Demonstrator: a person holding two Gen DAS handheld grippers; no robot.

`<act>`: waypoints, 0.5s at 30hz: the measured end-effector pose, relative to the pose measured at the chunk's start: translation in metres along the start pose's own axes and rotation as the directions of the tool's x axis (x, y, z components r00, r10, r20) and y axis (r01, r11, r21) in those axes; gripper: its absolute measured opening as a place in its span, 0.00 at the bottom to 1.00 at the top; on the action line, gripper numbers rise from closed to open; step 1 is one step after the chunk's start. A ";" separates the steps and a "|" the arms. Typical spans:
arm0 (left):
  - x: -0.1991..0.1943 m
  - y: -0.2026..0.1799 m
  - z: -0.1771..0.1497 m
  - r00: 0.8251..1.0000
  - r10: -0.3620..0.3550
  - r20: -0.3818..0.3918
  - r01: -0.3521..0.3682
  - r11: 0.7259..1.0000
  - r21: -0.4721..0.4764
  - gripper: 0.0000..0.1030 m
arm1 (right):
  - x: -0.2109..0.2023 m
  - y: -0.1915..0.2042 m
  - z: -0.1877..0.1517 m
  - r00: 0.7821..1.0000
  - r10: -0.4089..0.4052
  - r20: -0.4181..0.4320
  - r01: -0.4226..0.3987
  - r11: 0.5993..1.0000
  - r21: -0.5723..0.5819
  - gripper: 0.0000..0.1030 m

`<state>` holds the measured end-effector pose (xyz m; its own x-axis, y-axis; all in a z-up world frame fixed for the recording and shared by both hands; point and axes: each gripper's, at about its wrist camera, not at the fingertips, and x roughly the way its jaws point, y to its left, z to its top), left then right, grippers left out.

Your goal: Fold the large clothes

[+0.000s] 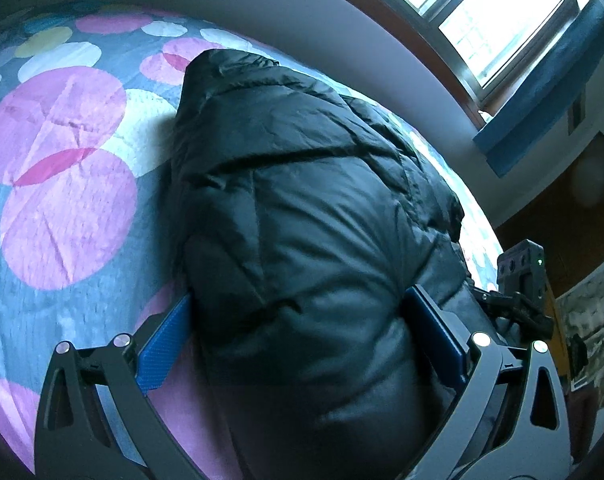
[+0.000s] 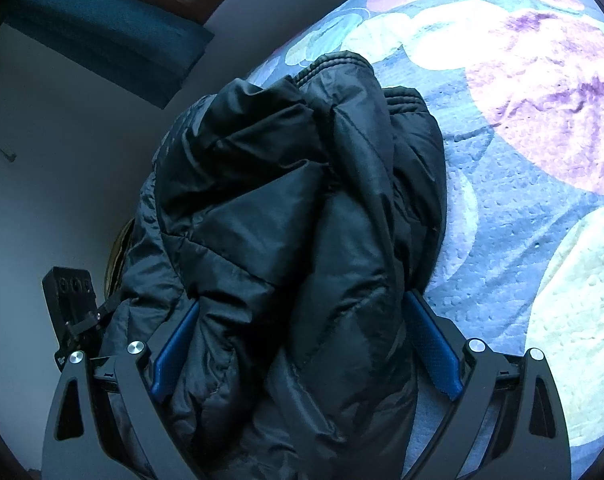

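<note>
A black puffer jacket [image 1: 302,200] lies bunched on a bed with a circle-patterned cover [image 1: 62,160]. My left gripper [image 1: 302,320] has its jaws wide apart with a thick fold of the jacket between the blue pads [image 1: 162,344]. In the right wrist view the jacket [image 2: 294,208] is folded over itself, ribbed cuffs [image 2: 342,60] at the far end. My right gripper [image 2: 302,336] also stands wide around a thick bundle of jacket, blue pads [image 2: 434,352] pressing its sides. The other gripper shows at the edge of each view [image 1: 522,280] [image 2: 70,300].
The bed cover [image 2: 522,160] stretches right of the jacket. A pale wall [image 1: 302,8] runs behind the bed. A window [image 1: 482,8] with a blue curtain [image 1: 542,100] is at the upper right. Dark wood furniture [image 1: 562,208] stands to the right.
</note>
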<state>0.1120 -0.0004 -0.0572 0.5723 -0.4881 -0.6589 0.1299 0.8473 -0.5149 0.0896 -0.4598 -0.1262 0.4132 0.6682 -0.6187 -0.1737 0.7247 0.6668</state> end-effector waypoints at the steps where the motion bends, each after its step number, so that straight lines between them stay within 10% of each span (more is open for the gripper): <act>1: -0.002 -0.002 -0.002 1.000 0.002 0.001 -0.002 1.000 0.004 0.98 | -0.002 -0.002 -0.001 1.000 0.003 0.003 -0.003 1.000 0.003 0.92; 15: -0.019 -0.017 -0.027 0.999 0.034 0.015 -0.034 0.999 0.032 0.98 | -0.079 0.007 -0.037 0.982 -0.102 0.158 0.110 0.993 -0.038 0.91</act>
<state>0.0775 -0.0117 -0.0507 0.5886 -0.4558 -0.6676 0.1360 0.8699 -0.4740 0.0229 -0.5012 -0.0884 0.5648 0.5556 -0.6101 -0.1612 0.7994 0.5787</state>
